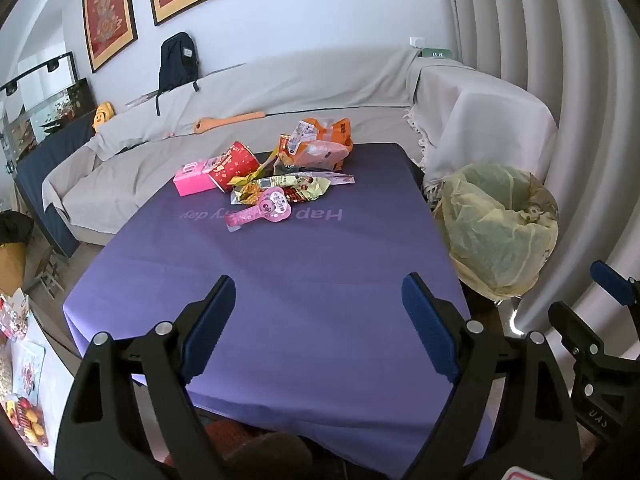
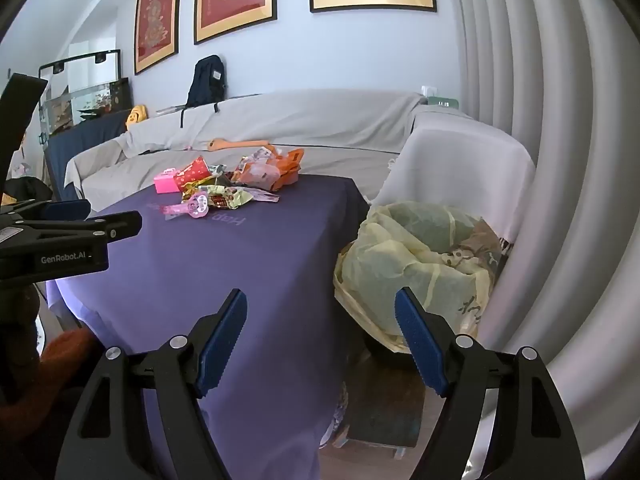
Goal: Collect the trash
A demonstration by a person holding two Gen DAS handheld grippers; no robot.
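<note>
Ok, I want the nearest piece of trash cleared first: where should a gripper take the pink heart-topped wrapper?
Probably by its narrow tail. The pink wrapper lies flat, apart from the pile, tail pointing toward the table's near left. The open left gripper could come from the near side, jaws across the tail, clear of the other wrappers.

My left gripper [image 1: 318, 312] is matte black plastic, two wedge-shaped arms with triangular cut-outs and silver rivets at the pivots. Each finger carries a ribbed blue pad [image 1: 430, 330] with a saw-toothed edge. My right gripper [image 2: 320, 326] is built the same. White lettering, "GenRobot.AI", runs along the left tool's side at nine o'clock in the right wrist view.
</note>
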